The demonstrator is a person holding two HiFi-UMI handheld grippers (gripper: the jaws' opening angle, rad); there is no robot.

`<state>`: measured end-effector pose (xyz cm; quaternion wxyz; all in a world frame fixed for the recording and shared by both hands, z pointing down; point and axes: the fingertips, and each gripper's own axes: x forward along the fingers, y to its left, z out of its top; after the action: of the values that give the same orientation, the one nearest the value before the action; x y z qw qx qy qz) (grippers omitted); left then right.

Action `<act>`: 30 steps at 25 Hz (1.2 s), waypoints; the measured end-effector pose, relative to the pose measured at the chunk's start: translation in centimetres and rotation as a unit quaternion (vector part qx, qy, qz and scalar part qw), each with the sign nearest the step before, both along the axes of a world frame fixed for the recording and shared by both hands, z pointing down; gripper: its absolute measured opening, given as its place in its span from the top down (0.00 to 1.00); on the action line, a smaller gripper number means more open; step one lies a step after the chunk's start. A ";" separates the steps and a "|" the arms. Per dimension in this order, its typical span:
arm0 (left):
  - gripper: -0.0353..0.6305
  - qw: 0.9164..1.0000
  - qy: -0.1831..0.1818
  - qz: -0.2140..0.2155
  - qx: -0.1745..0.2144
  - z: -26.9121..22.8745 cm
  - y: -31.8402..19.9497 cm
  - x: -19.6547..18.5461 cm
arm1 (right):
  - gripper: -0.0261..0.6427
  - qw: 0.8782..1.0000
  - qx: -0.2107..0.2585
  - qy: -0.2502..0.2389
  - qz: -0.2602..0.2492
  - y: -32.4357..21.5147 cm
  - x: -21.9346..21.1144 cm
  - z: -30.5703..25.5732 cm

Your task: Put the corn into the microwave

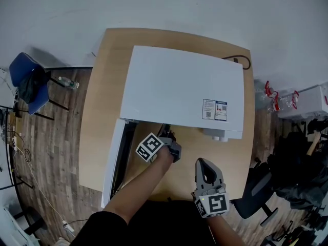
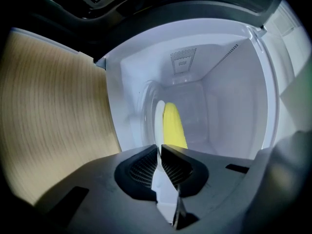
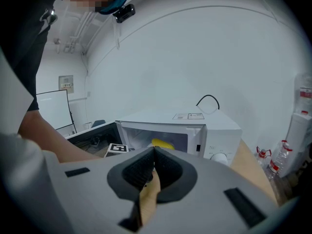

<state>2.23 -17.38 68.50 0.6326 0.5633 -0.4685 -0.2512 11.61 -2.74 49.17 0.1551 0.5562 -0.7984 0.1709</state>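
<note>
Clearly, our left gripper [image 2: 160,149] has its jaws pressed together on nothing, low in the centre of its own view, at the mouth of the microwave [image 2: 234,96]. Just beyond the tips, mid-frame, the corn [image 2: 174,126] lies inside the cavity: a smooth, bright yellow cob, with a pale strip along its left side that we cannot identify. We judge the placing done. Next we should draw this gripper out and swing closed the door [image 1: 114,158], which stands open at lower left of the head view. Our right gripper [image 3: 152,156], jaws likewise together and empty, hangs outside over the table [image 1: 102,111].
</note>
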 end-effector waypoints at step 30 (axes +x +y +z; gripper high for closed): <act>0.90 0.998 -0.015 -0.013 -0.052 0.0 0.1 0.0 | 0.87 1.000 -0.003 -0.011 0.002 0.4 -0.1 0.3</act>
<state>2.21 -17.30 68.53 0.6505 0.5274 -0.4974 -0.2263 11.51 -2.31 49.50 0.1470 0.5556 -0.7984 0.1797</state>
